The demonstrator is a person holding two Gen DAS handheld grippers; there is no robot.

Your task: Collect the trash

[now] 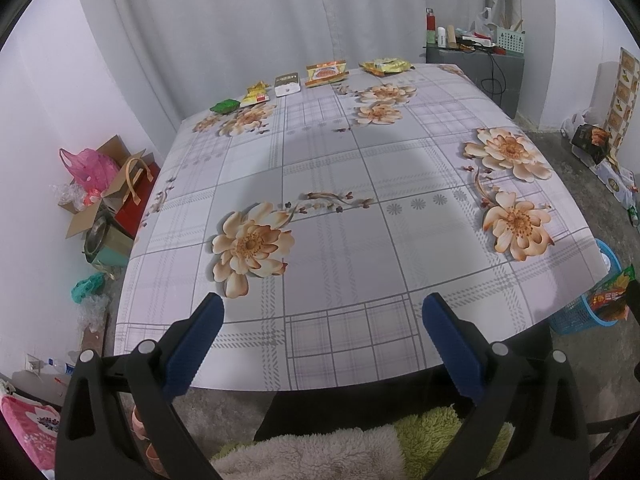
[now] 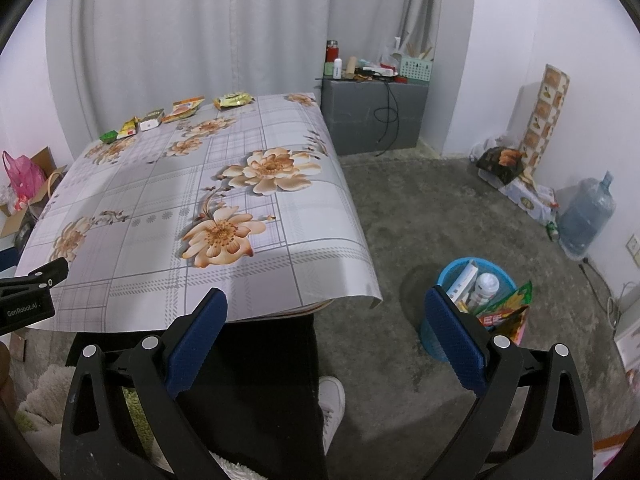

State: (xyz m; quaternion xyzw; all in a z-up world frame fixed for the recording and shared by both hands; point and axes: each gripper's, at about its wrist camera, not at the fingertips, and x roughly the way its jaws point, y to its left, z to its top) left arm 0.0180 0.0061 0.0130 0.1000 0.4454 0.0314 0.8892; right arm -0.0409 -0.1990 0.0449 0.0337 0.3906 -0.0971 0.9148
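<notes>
Several pieces of trash line the far edge of the table (image 1: 340, 208): a green wrapper (image 1: 225, 106), a yellow packet (image 1: 256, 94), a white box (image 1: 287, 84), an orange packet (image 1: 326, 73) and a yellow-green bag (image 1: 386, 66). They also show in the right wrist view, from the green wrapper (image 2: 108, 135) to the yellow-green bag (image 2: 234, 101). A blue basket (image 2: 472, 308) on the floor to the right of the table holds trash, with a red-green wrapper (image 2: 508, 312) at its rim. My left gripper (image 1: 323, 312) hangs open over the table's near edge. My right gripper (image 2: 326, 308) is open, empty, beside the basket.
A person's dark trouser leg and white shoe (image 2: 332, 400) are under the near table edge. Boxes and a pink bag (image 1: 90, 166) crowd the floor at left. A grey cabinet (image 2: 374, 112) stands at the back right, a water jug (image 2: 586, 216) by the right wall.
</notes>
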